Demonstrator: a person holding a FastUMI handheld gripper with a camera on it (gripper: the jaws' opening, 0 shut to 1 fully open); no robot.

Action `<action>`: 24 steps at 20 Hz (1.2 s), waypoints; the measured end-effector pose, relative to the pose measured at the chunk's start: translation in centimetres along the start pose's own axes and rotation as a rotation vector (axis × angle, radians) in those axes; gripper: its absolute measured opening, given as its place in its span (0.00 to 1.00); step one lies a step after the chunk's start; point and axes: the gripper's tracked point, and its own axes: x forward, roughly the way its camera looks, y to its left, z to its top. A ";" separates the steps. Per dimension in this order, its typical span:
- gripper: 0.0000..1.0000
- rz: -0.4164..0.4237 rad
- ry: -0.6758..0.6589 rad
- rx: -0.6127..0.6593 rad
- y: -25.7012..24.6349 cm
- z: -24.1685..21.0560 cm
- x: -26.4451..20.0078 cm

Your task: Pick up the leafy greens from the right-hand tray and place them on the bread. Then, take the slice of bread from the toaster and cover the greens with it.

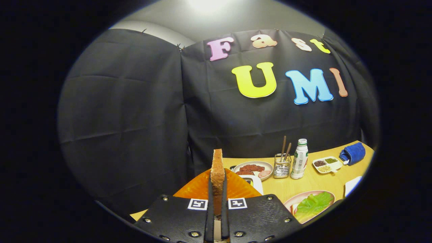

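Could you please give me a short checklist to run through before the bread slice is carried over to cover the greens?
1. Grip: gripper fingers pressed on both faces of the bread slice: ok.
2. Slice attitude: held upright on edge between the fingers, not yet laid flat: not ok.
3. Greens in place: leafy greens lie on the pink plate: ok.
4. Bottom bread under the greens: hidden by the leaves: cannot tell.
5. Path: chopstick holder and bottle stand beyond the plate, apart from it: ok.
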 end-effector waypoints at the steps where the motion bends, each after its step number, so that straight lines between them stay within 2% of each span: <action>1: 0.08 0.006 -0.004 0.008 -0.1 0.5 -0.3; 9: 0.08 0.002 0.007 -0.027 -6.0 2.1 -3.9; 17: 0.08 -0.162 0.068 -0.059 -17.6 -1.3 -6.0; 22: 0.08 -0.226 0.120 -0.037 -21.3 -4.7 -7.3; 24: 0.08 -0.227 0.155 -0.012 -21.9 -6.2 -7.5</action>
